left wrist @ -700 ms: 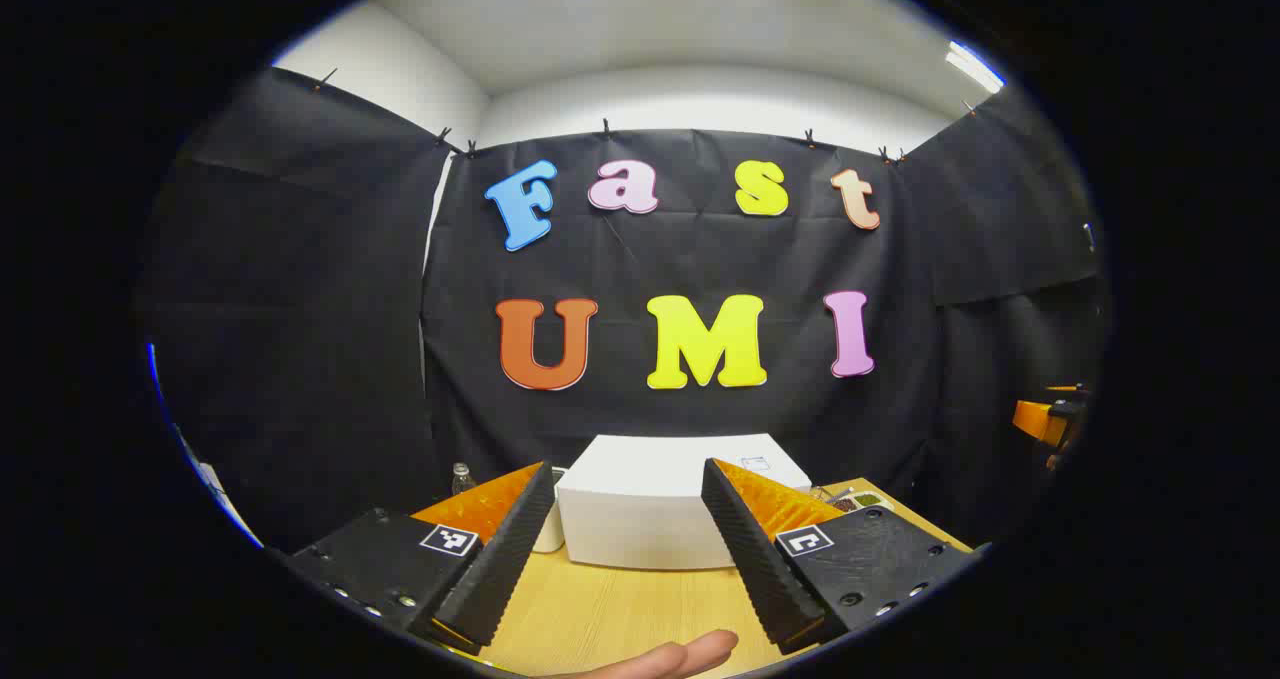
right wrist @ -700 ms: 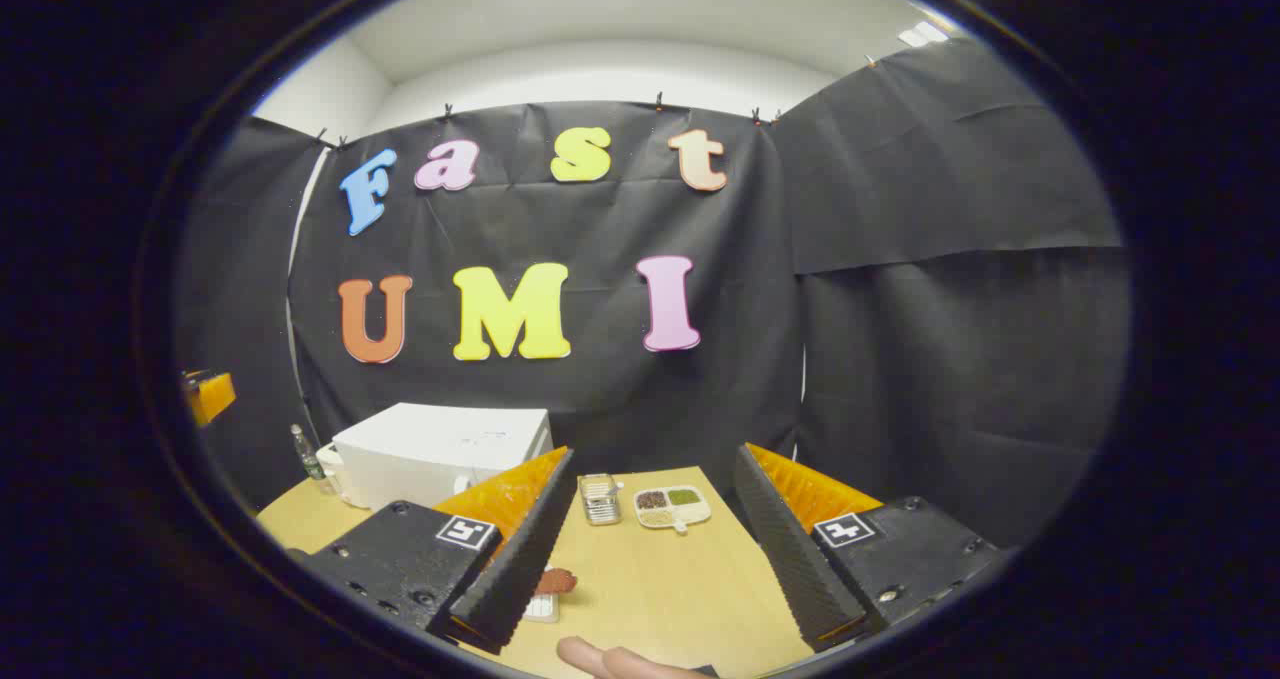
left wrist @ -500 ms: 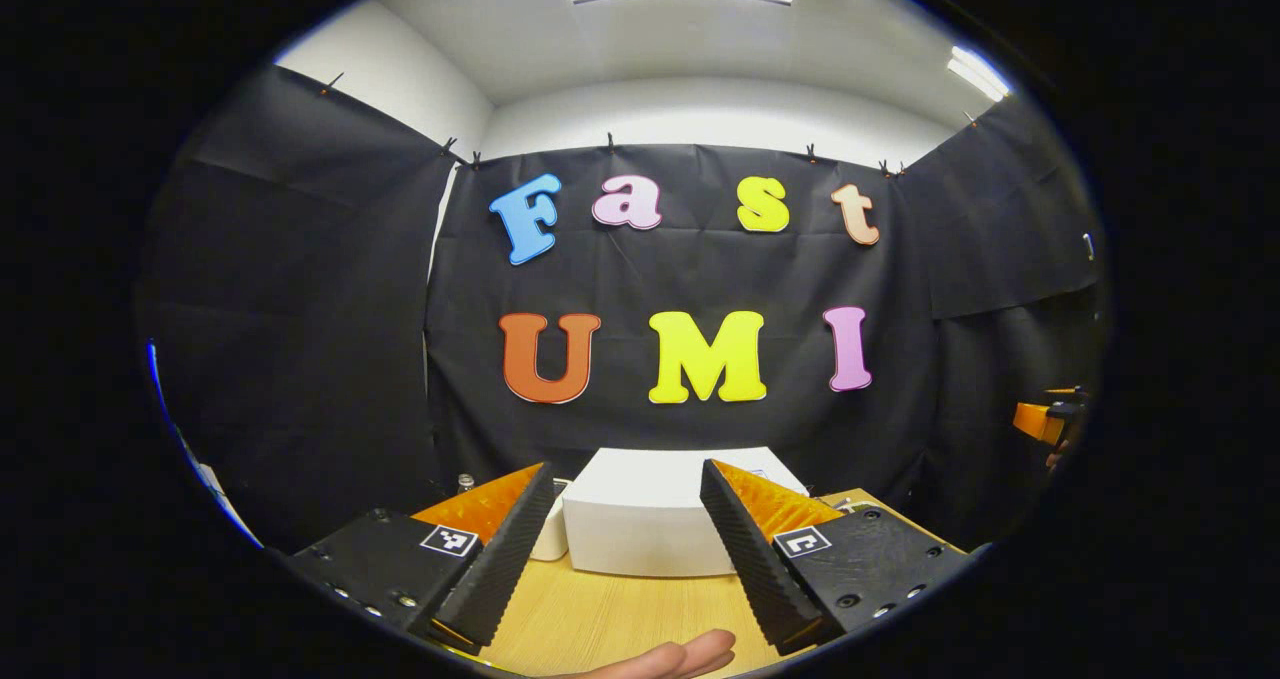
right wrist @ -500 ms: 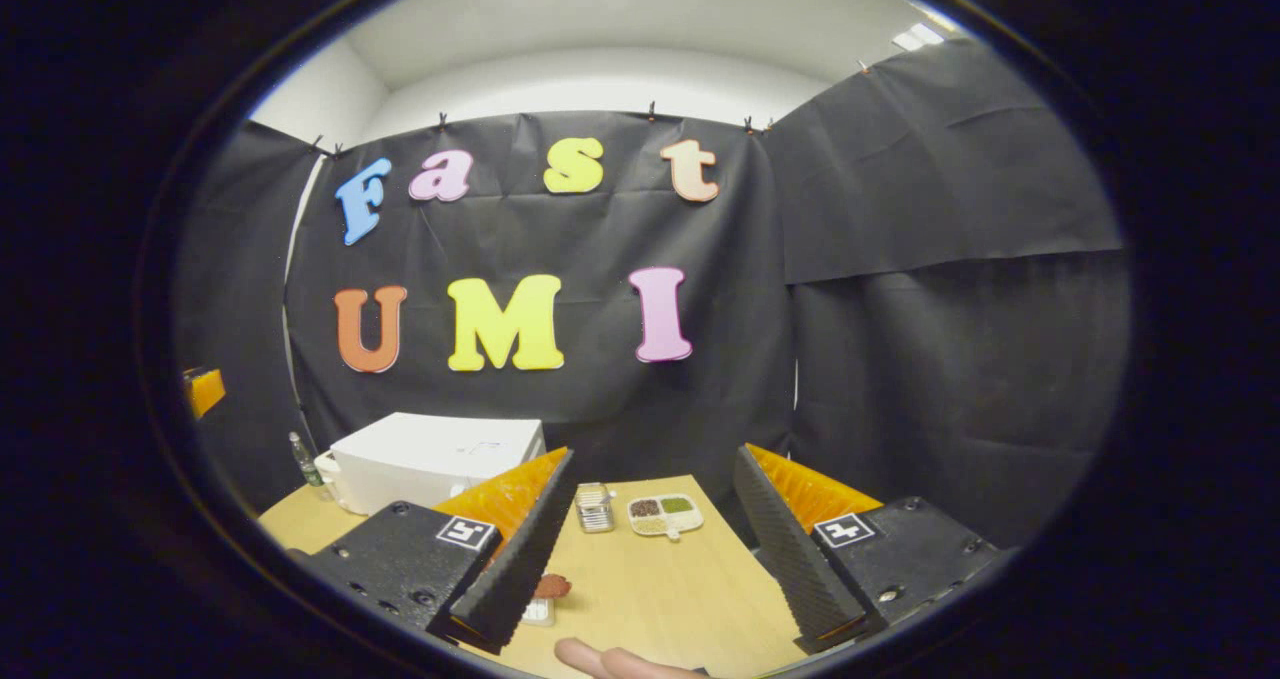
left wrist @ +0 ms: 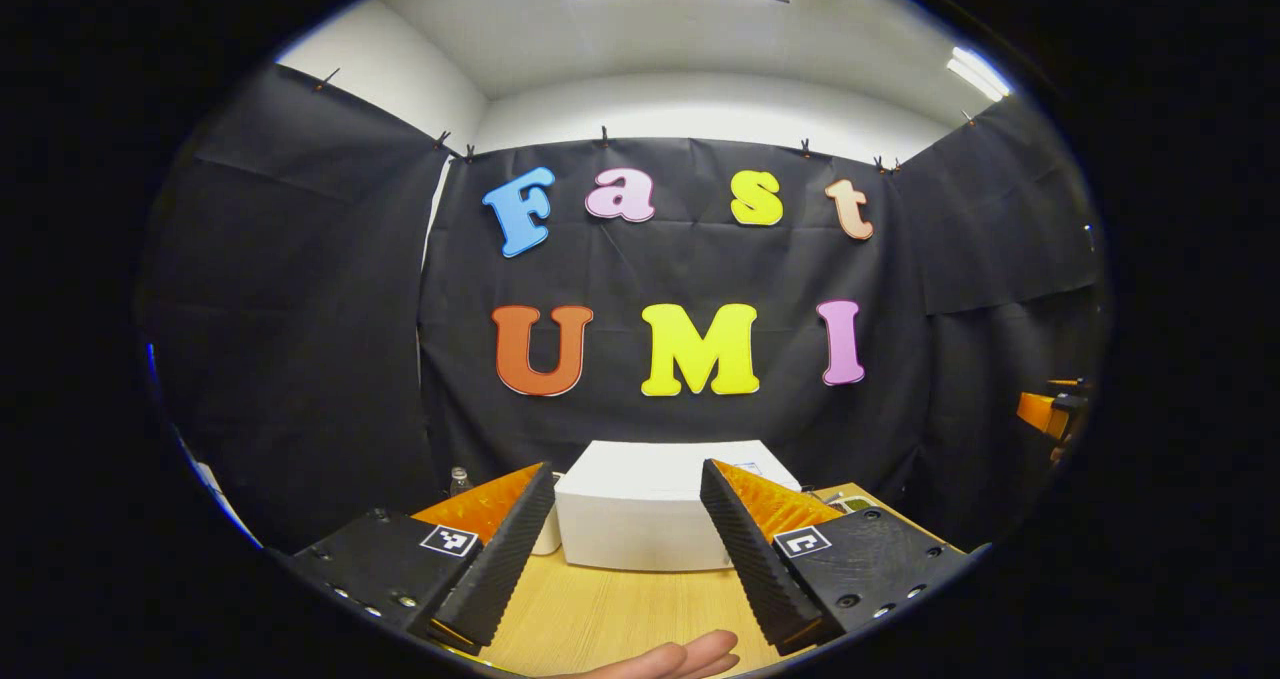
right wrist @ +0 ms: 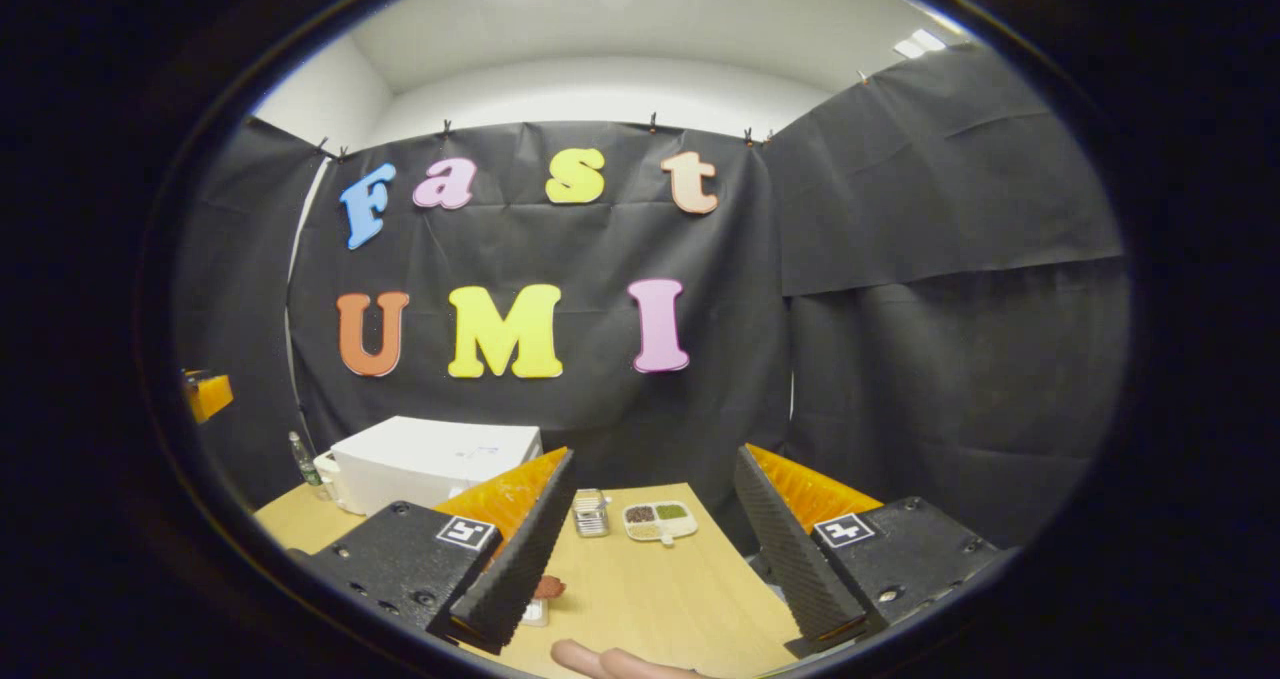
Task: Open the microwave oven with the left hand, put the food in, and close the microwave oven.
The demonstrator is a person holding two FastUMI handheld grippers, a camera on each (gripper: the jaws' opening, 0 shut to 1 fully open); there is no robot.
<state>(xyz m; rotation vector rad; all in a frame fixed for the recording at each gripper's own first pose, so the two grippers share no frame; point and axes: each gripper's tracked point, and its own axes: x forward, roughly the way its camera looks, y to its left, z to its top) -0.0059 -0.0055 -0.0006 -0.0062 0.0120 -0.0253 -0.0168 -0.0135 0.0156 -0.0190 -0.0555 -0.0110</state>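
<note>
Ahead, both the left gripper [left wrist: 625, 549] and right gripper [right wrist: 645, 544] hang spread, empty; microwave oven [left wrist: 640, 519] far, tray [right wrist: 658, 520] and tin [right wrist: 591, 512] far right.

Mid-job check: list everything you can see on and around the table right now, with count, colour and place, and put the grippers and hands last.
Boxy white microwave oven: one, white, far end of table, ahead of left gripper.
Pale wooden table: one, light wood, under everything.
Small clear bottle: one, clear, left of microwave.
White rounded container: one, white, against microwave's left side.
Small metallic box: one, silvery, mid-table.
Divided white tray: one, white with dark, green and pale fillings, right of box.
Reddish-brown food piece: one, near right gripper's left finger, partly hidden.
Left gripper: open, empty.
Right gripper: open, empty.
Fingertips: bottom edge, both views.
</note>
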